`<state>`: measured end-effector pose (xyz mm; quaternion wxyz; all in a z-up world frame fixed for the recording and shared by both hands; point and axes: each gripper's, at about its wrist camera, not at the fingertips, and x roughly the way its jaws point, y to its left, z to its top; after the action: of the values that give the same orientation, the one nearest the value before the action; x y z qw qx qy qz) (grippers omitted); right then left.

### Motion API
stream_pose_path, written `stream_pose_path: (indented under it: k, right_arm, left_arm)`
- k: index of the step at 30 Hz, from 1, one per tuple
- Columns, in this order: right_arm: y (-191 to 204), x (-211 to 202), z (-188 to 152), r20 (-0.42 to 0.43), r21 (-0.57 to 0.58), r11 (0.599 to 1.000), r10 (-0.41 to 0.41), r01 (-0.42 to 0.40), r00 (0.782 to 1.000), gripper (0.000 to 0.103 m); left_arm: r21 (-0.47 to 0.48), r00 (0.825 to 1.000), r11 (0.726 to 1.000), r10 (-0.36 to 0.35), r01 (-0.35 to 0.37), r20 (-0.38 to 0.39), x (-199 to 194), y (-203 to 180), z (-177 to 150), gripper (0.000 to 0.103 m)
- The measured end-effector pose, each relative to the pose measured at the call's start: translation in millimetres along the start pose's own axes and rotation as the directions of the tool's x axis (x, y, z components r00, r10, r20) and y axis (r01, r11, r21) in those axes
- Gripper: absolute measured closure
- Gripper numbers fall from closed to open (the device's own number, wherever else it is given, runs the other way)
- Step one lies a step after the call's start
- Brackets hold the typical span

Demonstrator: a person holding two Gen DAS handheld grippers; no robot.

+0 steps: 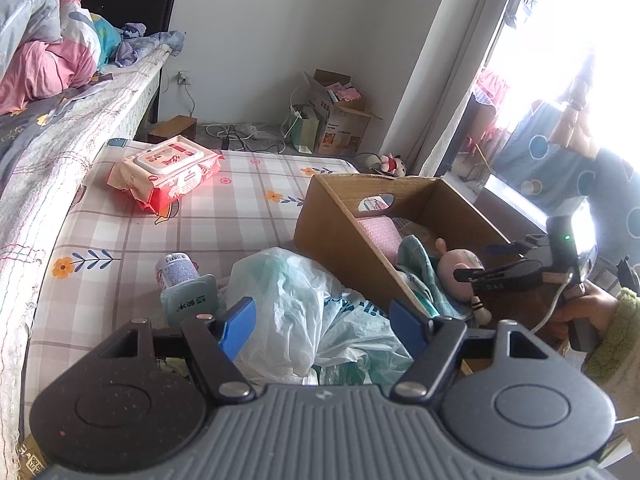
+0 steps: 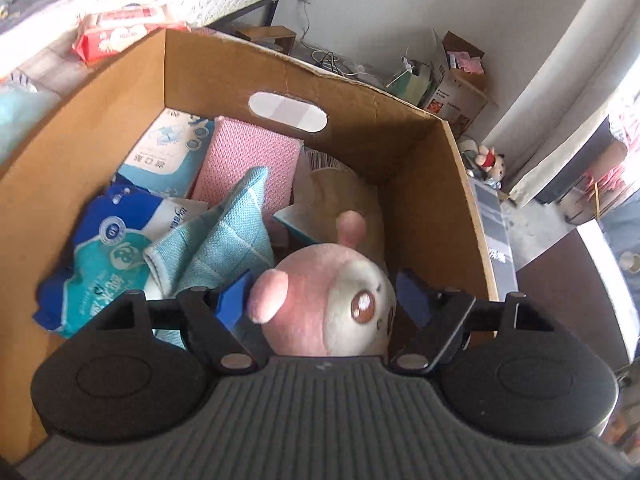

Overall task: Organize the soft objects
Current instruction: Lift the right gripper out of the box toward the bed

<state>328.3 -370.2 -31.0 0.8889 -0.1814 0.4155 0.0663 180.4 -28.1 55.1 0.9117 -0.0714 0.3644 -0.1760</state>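
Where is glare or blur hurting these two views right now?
Left wrist view: the window is blown out white, and a red glow tints the wipes pack. Right wrist view: the plush toy and cardboard box are evenly lit; the edges smear, and the box walls bow from fisheye.

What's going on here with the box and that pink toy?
A person with a gripper in each hand is sorting soft things into a cardboard box on the mattress. The right gripper has its jaws open around a pink plush toy inside the box, beside a teal towel. The left gripper hovers open over a plastic bag.
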Motion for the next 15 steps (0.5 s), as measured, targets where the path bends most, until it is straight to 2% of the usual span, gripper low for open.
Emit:
stream_pose_path:
  k: [2, 4, 7, 10, 12, 15]
  right_arm:
    - [-8.5, -15.7, -9.3, 0.027, 0.118, 0.991, 0.062, -0.065, 0.998, 0.024]
    - [-22.9, -34.0, -13.7, 0.070, 0.254, 0.958, 0.123, -0.137, 0.990, 0.024]
    - [-34.3, -66.3, -23.1, 0.144, 0.433, 0.872, 0.183, -0.228, 0.972, 0.024]
    - [-31.3, -95.1, -30.2, 0.168, 0.555, 0.788, 0.209, -0.268, 0.963, 0.023]
    - [-24.5, -112.5, -36.2, 0.222, 0.595, 0.729, 0.255, -0.338, 0.941, 0.023]
    - [-5.8, -137.6, -44.3, 0.318, 0.598, 0.662, 0.323, -0.452, 0.892, 0.023]
  left_arm:
    - [0.000, 1.000, 1.000, 0.005, -0.005, 0.003, -2.7, 0.5, -0.4, 0.027]
    - [-0.003, 1.000, 1.000, 0.017, -0.017, 0.008, -7.8, 2.6, -1.1, 0.025]
    - [-0.014, 0.999, 0.999, 0.037, -0.037, 0.012, -18.5, 8.3, -2.4, 0.023]
    - [-0.031, 0.998, 0.998, 0.062, -0.061, 0.016, -35.2, 18.5, -4.8, 0.019]
    - [-0.034, 0.996, 0.996, 0.083, -0.082, 0.028, -47.3, 25.1, -8.9, 0.017]
    - [-0.031, 0.989, 0.989, 0.148, -0.147, 0.031, -67.3, 37.5, -17.8, 0.015]
